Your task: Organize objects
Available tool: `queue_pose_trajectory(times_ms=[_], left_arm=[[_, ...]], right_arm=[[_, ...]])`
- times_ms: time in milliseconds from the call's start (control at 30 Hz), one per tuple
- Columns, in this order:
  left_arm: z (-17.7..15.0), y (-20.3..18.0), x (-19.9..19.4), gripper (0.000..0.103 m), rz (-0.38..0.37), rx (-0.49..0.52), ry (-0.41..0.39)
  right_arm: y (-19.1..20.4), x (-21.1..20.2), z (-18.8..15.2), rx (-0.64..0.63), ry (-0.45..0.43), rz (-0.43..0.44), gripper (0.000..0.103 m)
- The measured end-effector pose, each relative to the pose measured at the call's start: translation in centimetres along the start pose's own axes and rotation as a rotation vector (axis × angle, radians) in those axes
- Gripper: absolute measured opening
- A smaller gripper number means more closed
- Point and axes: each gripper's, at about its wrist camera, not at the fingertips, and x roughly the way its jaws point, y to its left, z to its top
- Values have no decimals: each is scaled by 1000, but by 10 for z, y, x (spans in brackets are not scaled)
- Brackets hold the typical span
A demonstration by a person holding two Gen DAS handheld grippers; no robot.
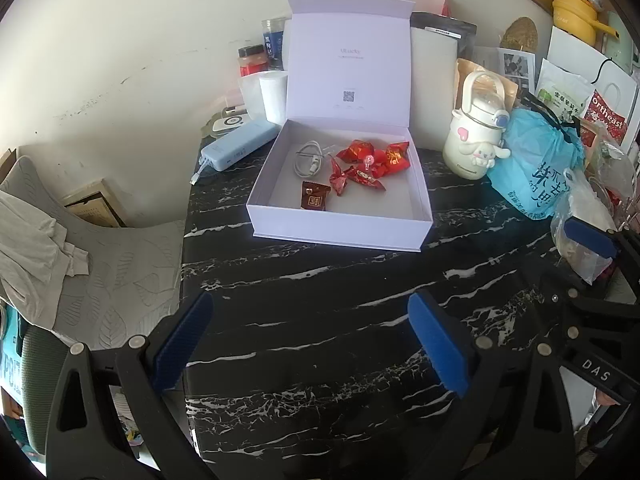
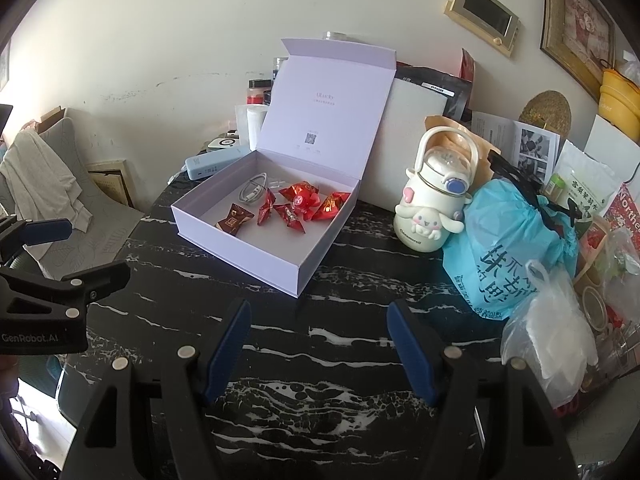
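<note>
Both the left gripper (image 1: pixel 310 344) and the right gripper (image 2: pixel 318 350) hang over the bare marble table (image 1: pixel 320 300), jaws spread and holding nothing. Farther back sits the open lavender box (image 1: pixel 340 224), with candies (image 1: pixel 362 168) and a coiled cable (image 1: pixel 310 158) inside — its upright lid (image 1: pixel 348 60) could get knocked shut by a careless reach, or the light box pushed into the bottle (image 1: pixel 476 136) beside it.
</note>
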Motion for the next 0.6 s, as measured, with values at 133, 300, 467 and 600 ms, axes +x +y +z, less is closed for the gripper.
queue_pose_trajectory(times_ms=[133,300,467,600], left_arm=[[-1,0,-1,98,-1,1,1],[-3,-1,1,98,-2,1,6],[-2,3,6,98,-2,-8,9],[-4,7,15,98,1,-23,26]], right_arm=[[1,1,-2,-2,6,1,71],[2,5,-2,-6,16,4,71],[4,9,0,-9,26,6,71],[5,18,0,-9,44,7,71]])
